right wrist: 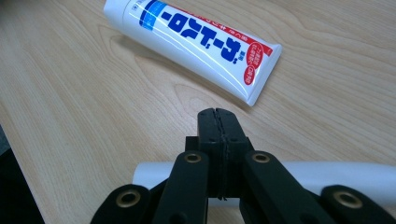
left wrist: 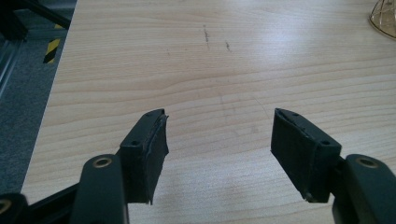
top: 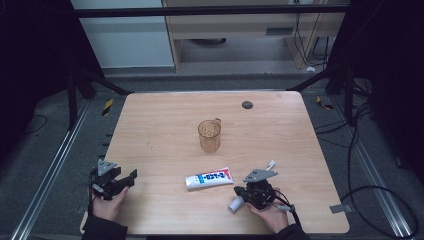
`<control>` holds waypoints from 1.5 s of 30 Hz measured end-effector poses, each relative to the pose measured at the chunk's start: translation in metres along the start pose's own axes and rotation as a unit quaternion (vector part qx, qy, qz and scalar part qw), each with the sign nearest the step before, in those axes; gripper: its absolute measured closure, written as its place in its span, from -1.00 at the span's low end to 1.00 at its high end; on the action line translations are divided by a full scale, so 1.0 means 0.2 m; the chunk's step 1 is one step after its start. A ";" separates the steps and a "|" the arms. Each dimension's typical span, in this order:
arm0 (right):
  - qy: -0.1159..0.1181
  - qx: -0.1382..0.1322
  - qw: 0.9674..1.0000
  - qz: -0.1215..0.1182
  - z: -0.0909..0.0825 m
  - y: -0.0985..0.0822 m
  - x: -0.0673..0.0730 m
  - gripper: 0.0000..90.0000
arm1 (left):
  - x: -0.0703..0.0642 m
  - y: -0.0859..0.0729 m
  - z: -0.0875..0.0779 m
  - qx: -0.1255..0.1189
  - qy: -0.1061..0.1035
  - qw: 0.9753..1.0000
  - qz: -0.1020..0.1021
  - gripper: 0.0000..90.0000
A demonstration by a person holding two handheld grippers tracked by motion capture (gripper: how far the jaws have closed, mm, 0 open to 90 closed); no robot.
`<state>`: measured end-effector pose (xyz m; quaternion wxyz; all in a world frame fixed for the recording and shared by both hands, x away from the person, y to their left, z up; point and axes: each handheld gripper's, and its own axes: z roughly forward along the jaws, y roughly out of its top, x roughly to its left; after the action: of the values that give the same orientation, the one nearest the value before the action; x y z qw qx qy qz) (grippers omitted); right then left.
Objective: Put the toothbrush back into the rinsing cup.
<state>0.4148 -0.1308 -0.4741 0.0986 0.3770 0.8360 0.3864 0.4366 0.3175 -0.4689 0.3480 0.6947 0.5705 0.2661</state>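
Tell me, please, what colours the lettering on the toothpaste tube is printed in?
Blue lettering on the white toothpaste tube, with a red band near its flat end; clearest in the right gripper view.

Lab or test bay, not a home: bare wooden table (top: 165,125) inside a black metal frame (top: 210,10), aluminium floor rails (top: 47,175), hazard-striped tape (top: 107,106), loose cables (top: 360,150) on grey carpet, plain cabinets (top: 240,30) behind.

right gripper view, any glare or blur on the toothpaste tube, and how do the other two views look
Right gripper view: a thin white glare streak runs along the toothpaste tube, print still sharp; the shut right gripper is slightly soft up close. Left gripper view: even light, crisp wood grain on the table. High view: table evenly lit, surroundings dark, amber cup slightly soft.
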 end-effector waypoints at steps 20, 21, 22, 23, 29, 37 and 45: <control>0.003 0.033 0.999 -0.015 0.03 -0.02 0.01 1.00 | 0.00 0.00 0.00 0.002 -0.003 1.000 0.001 -0.23; 0.003 0.033 0.999 -0.015 0.03 -0.02 0.01 1.00 | 0.00 0.00 0.00 0.002 -0.003 1.000 0.001 -0.23; 0.004 0.034 0.999 -0.014 0.03 -0.02 0.01 1.00 | 0.00 0.00 0.00 0.002 -0.003 1.000 0.001 -0.23; 0.003 0.035 0.999 -0.015 0.03 -0.02 0.01 1.00 | 0.00 0.00 0.00 0.002 -0.002 1.000 0.001 -0.23; 0.003 0.034 0.999 -0.015 0.01 -0.04 0.00 0.99 | 0.00 0.00 0.00 0.002 -0.003 1.000 0.001 -0.23; -0.001 0.030 1.000 -0.008 -0.02 -0.05 -0.02 0.99 | 0.00 0.00 0.00 0.003 -0.003 1.000 0.001 -0.23; 0.000 0.030 1.000 -0.001 -0.04 -0.06 -0.03 0.98 | 0.00 0.00 0.00 0.003 -0.003 1.000 0.001 -0.23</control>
<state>0.4086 -0.1455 -0.4781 0.0877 0.3789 0.8478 0.3606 0.4361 0.3182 -0.4696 0.3476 0.6967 0.5697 0.2629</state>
